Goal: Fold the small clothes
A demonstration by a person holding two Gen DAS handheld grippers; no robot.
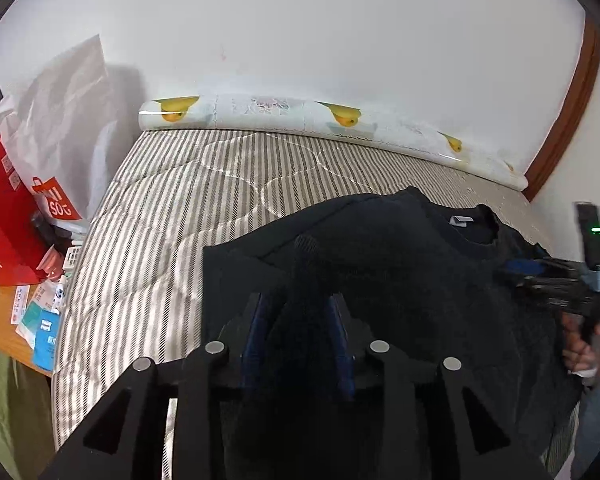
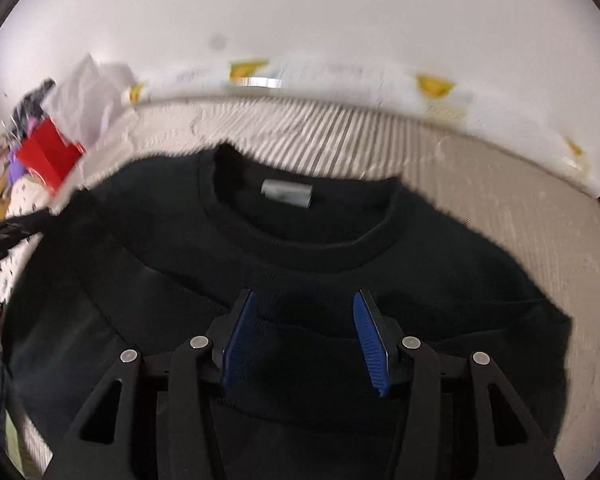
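A black sweater (image 1: 400, 280) lies on the striped mattress (image 1: 172, 208), collar and white label (image 1: 462, 222) toward the wall. My left gripper (image 1: 298, 314) hangs low over its left part; the blue pads stand apart, with a dark sleeve fold (image 1: 308, 256) running between them, not pinched. In the right wrist view the sweater (image 2: 300, 240) fills the middle, label (image 2: 286, 194) at the collar. My right gripper (image 2: 304, 328) is open just below the collar, nothing between its pads. A hand (image 1: 580, 344) holds the right gripper (image 1: 520, 276) at the sweater's right shoulder.
A rolled mat with yellow duck prints (image 1: 340, 120) lies along the white wall. Left of the mattress stand a red bag (image 1: 4, 216), a white plastic bag (image 1: 60, 100) and loose packets on a wooden surface (image 1: 4, 328). A brown door frame (image 1: 568, 112) rises at right.
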